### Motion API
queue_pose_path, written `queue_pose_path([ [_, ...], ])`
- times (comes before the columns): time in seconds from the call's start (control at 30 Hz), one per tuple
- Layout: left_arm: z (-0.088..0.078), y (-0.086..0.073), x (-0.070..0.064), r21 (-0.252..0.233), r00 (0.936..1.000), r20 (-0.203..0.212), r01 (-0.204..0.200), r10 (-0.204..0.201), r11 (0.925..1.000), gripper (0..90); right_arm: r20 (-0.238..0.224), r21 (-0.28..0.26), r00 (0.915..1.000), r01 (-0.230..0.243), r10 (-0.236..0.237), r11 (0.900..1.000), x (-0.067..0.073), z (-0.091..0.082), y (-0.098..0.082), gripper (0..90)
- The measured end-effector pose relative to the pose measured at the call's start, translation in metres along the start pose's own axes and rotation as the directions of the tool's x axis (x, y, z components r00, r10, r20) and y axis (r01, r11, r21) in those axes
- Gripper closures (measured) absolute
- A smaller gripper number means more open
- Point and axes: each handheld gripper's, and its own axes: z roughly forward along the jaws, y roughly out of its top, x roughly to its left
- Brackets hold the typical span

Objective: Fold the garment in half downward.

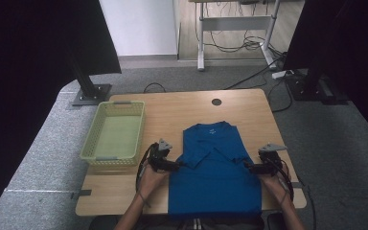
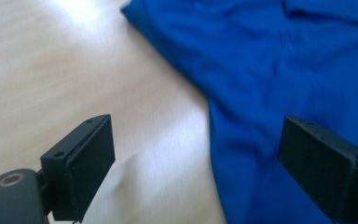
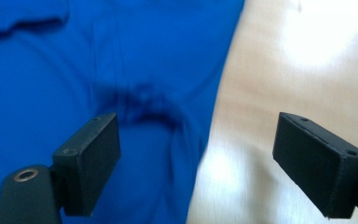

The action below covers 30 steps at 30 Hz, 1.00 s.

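- A blue shirt (image 1: 214, 172) lies flat in the middle of the wooden tabletop (image 1: 172, 112), collar toward the far edge and hem at the near edge where the person sits.
- Both short sleeves look folded inward over the chest, so the shirt forms a narrow, nearly straight-sided shape.
- The left tool (image 1: 179, 165) sits at the shirt's left edge, about level with the folded sleeve, with the person's left hand (image 1: 149, 179) behind it.
- In the left gripper view the left tool (image 2: 196, 154) has its jaws spread wide: one jaw is over bare wood and the other over blue cloth, and the shirt's edge runs between them.
- Nothing is pinched there; the cloth lies flat (the pads press on nothing).
- The right tool (image 1: 246, 166) mirrors this at the shirt's right edge, with the right hand (image 1: 273, 184) behind it.
- In the right gripper view the right tool (image 3: 196, 158) is also released, its jaws wide apart, one above the shirt and one above the tabletop.
- A small bunched wrinkle shows in the cloth just beyond the jaws, though the picture is soft here and I cannot tell whether it is a fold or a seam.
- A pale green basket (image 1: 87, 154) with latticed walls stands on the left part of the tabletop, apart from the shirt and just beyond the left tool.
- A dark round grommet (image 1: 216, 102) sits in the tabletop near its far edge, beyond the collar.
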Motion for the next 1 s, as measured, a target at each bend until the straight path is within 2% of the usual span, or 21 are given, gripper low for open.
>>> queue_pose_path([
  [0.1, 0.016, 0.016, 0.004, -0.001, 0.9999, -0.01, 0.006, -0.006, 1.0, 10.4, -0.002, -0.017, 1.0, 0.0, 0.0, 1.0, -0.002, 0.009, 0.016, 14.3],
  [0.17, 0.028, 0.024, 0.005, 0.0, 0.9996, -0.013, 0.023, -0.023, 0.9997, 10.5, 0.002, -0.025, 1.0, -0.004, 0.004, 1.0, -0.004, 0.018, 0.025, 14.0],
  [0.23, 0.041, 0.029, 0.005, 0.012, 0.9994, -0.025, 0.024, -0.024, 0.9996, 10.5, 0.012, -0.023, 0.9999, -0.003, 0.003, 1.0, -0.007, 0.026, 0.031, 13.5],
  [0.3, 0.05, 0.032, 0.006, 0.022, 0.9983, -0.057, 0.014, -0.013, 0.9997, 10.6, 0.031, -0.004, 0.9995, -0.001, 0.001, 1.0, -0.01, 0.038, 0.036, 13.2],
  [0.4, 0.058, 0.031, 0.009, 0.042, 0.9965, -0.083, 0.012, -0.008, 0.9991, 10.8, 0.059, 0.032, 0.9982, 0.0, -0.002, 0.999, -0.016, 0.051, 0.036, 13.2],
  [0.47, 0.059, 0.027, 0.013, 0.032, 0.9973, -0.065, 0.035, -0.033, 0.9989, 11.0, 0.066, 0.049, 0.9978, -0.006, 0.003, 0.999, -0.019, 0.056, 0.034, 12.1],
  [0.5, 0.058, 0.025, 0.014, 0.028, 0.9975, -0.06, 0.04, -0.038, 0.9988, 11.1, 0.057, 0.03, 0.9982, -0.023, 0.021, 0.999, -0.022, 0.056, 0.032, 12.6],
  [0.63, 0.052, 0.02, 0.012, 0.039, 0.9988, -0.045, 0.023, -0.021, 0.999, 11.2, 0.061, 0.025, 0.9979, -0.021, 0.019, 0.999, -0.021, 0.05, 0.026, 12.6],
  [0.87, 0.036, 0.006, 0.001, 0.044, 0.9999, -0.015, -0.003, 0.004, 0.999, 10.9, 0.041, 0.027, 0.9991, 0.002, -0.003, 1.0, -0.008, 0.032, 0.009, 12.6],
  [1.0, 0.034, 0.006, 0.0, 0.046, 0.9996, 0.014, -0.024, 0.023, 0.9987, 12.3, 0.033, 0.027, 0.9994, 0.01, -0.011, 1.0, -0.003, 0.024, 0.002, 12.6],
])
